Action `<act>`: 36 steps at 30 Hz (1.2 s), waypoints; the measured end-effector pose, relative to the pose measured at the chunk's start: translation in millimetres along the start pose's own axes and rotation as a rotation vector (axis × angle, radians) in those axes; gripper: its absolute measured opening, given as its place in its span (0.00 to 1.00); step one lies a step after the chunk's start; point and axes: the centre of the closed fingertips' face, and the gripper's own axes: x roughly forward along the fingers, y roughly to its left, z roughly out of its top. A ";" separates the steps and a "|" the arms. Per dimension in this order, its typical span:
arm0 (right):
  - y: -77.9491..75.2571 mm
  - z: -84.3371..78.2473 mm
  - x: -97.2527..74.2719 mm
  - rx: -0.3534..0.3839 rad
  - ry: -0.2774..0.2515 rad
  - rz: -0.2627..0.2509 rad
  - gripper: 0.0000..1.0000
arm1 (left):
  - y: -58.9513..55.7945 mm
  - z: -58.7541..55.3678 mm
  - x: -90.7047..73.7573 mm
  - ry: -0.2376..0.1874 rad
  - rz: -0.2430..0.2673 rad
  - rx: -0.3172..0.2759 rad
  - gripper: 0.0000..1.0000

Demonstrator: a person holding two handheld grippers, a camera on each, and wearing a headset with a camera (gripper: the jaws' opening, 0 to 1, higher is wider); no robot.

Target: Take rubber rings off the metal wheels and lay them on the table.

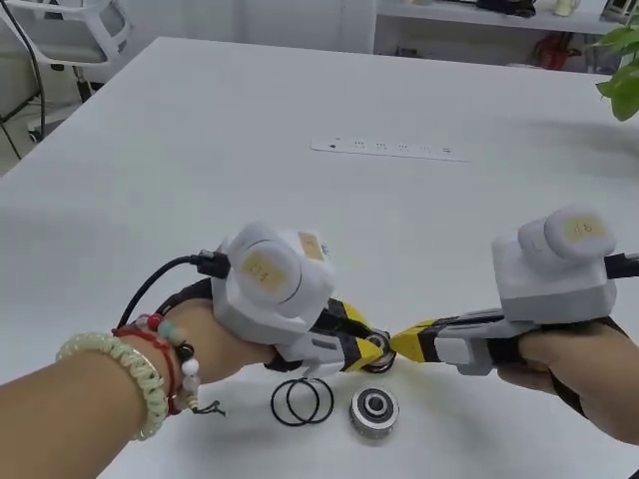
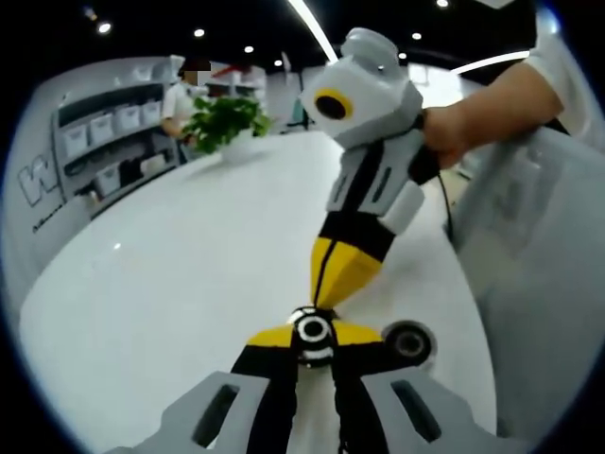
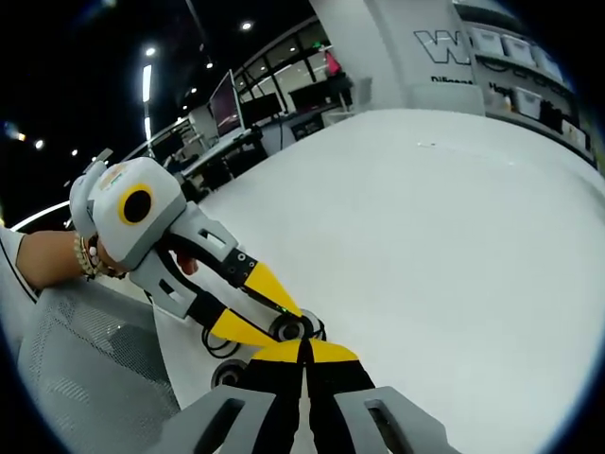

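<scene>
A small silver metal wheel with a dark hub (image 2: 313, 337) is clamped just above the white table (image 1: 300, 200) between the yellow-tipped jaws of the left gripper (image 1: 361, 339). The right gripper (image 1: 404, 344) is brought tip-to-tip against it, its jaws pressed together at the wheel's rim; whether a ring is caught between them cannot be told, the tips being too small and crowded. Two thin black rubber rings (image 1: 302, 401) are laid overlapping on the table just below the grippers, and a second silver metal wheel (image 1: 374, 409) is lying flat beside them, apparently stripped. The step in hand is judged to be ring removal from the held wheel — mid-task, two rings already down. For the next move the wheel is to be kept firmly clamped while the ring is nipped at its edge and peeled outward — then it is to be dropped next to the other two.
</scene>
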 end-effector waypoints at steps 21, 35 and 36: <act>5.0 2.3 0.6 -0.033 0.005 0.000 0.00 | 0.5 -0.2 -0.4 -0.005 -0.002 -0.005 0.14; 8.2 4.0 0.7 -0.038 0.002 0.010 0.00 | 0.9 -0.3 0.0 -0.009 -0.003 -0.007 0.14; 8.7 4.3 0.8 -0.036 0.001 0.012 0.00 | 0.8 -0.2 0.0 -0.009 -0.003 -0.008 0.14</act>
